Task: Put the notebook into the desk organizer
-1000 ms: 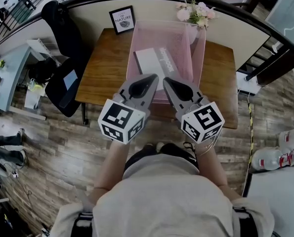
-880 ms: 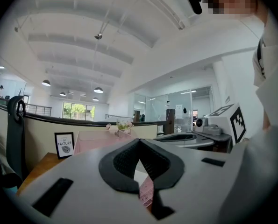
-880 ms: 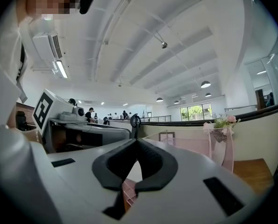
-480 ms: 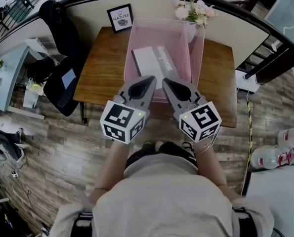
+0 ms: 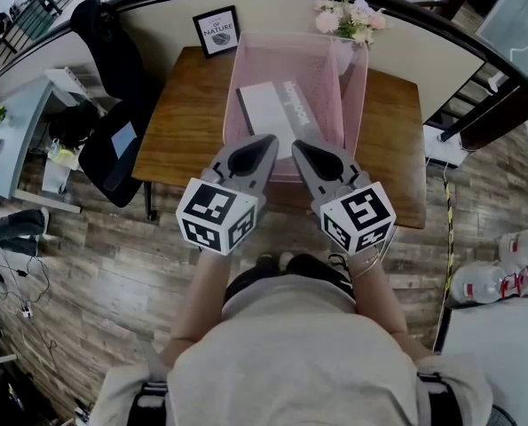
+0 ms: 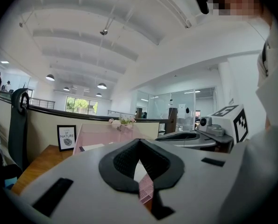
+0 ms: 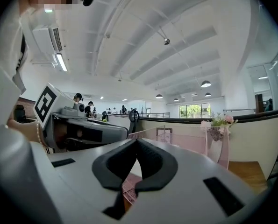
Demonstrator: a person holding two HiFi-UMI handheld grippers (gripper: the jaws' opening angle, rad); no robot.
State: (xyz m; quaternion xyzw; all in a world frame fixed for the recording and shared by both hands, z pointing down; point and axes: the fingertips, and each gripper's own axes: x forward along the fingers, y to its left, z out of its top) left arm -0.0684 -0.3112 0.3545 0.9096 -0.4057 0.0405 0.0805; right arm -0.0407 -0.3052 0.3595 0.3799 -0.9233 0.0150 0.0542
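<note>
Both left tongs (image 5: 270, 141) and right tongs (image 5: 299, 145) shut near desk organizer (image 5: 356, 82) rim

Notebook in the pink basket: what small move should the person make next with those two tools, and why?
Probably just draw both grippers back and let them rest. The notebook already lies flat inside the pink desk organizer, and the left gripper and right gripper are both shut with nothing between their jaws, so nothing seems left to place.
</note>
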